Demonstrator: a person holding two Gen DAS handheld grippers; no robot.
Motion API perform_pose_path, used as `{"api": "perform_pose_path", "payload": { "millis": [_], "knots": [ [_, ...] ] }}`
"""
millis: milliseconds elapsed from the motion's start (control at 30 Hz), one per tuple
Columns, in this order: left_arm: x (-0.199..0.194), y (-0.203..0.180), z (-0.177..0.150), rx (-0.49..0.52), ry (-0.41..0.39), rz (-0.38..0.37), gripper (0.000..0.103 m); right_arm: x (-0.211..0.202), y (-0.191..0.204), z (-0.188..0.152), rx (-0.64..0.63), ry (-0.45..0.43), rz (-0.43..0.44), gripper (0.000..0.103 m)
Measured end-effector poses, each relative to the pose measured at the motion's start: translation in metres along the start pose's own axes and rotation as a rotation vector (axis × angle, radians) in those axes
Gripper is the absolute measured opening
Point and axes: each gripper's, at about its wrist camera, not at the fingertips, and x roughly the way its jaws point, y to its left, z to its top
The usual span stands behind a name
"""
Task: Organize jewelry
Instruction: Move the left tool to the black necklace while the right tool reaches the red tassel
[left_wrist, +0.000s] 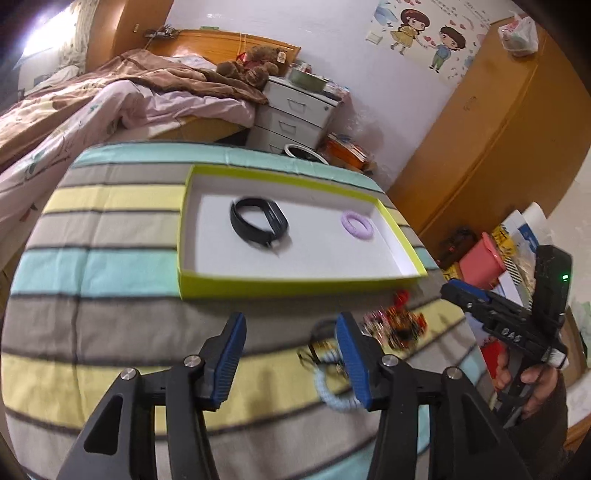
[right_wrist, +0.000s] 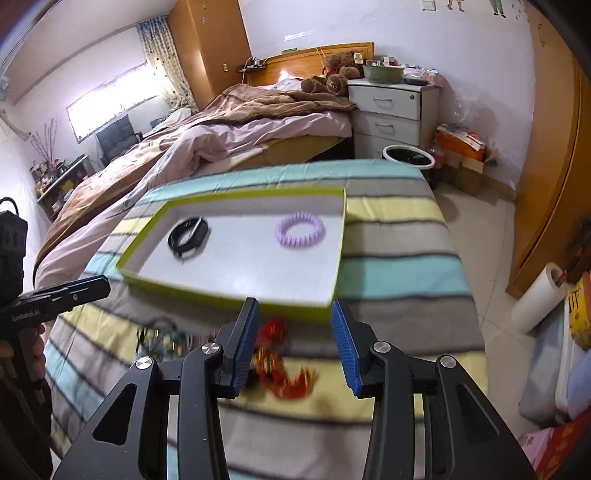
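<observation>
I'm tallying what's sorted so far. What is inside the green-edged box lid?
Inside the box lid lie a black band and a purple coil ring, apart from each other. Its near edge is partly covered by the gripper fingers.

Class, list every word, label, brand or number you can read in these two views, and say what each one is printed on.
"GenRobot.AI", small and partly blurred, is my best reading: side of the left claw in the right wrist view.
White marking on the right claw: too blurred to read.
Lettering on the cartoon wall poster: too small to read.
Tag on the teddy bear: unreadable.
</observation>
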Motion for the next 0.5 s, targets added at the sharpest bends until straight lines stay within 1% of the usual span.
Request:
{"api": "perform_pose_path", "payload": {
  "millis": [67, 167, 233, 333, 500],
  "knots": [
    [-0.002, -0.001, -0.011, -0.009, 0.006, -0.012, 0.051, 0.000, -0.001, -0.012, -0.015, 0.019, 0.019, 0.041],
    [-0.003, 0.000, -0.022, -0.038, 0.017, -0.010, 0.051, 0.000, 0.000, -0.025, -0.055, 0.047, 0.029, 0.041],
    [-0.004, 0.001, -0.028, -0.061, 0.016, -0.018, 0.051, 0.002, 0.001, -0.028, -0.078, 0.058, 0.032, 0.041],
    [-0.005, -0.001, -0.033, -0.058, 0.025, -0.016, 0.051, 0.005, 0.005, -0.032, -0.120, 0.063, 0.029, 0.042],
    [-0.004, -0.002, -0.038, -0.072, 0.038, -0.022, 0.051, 0.016, 0.013, -0.034, -0.208, 0.095, -0.023, 0.042]
  ]
}}
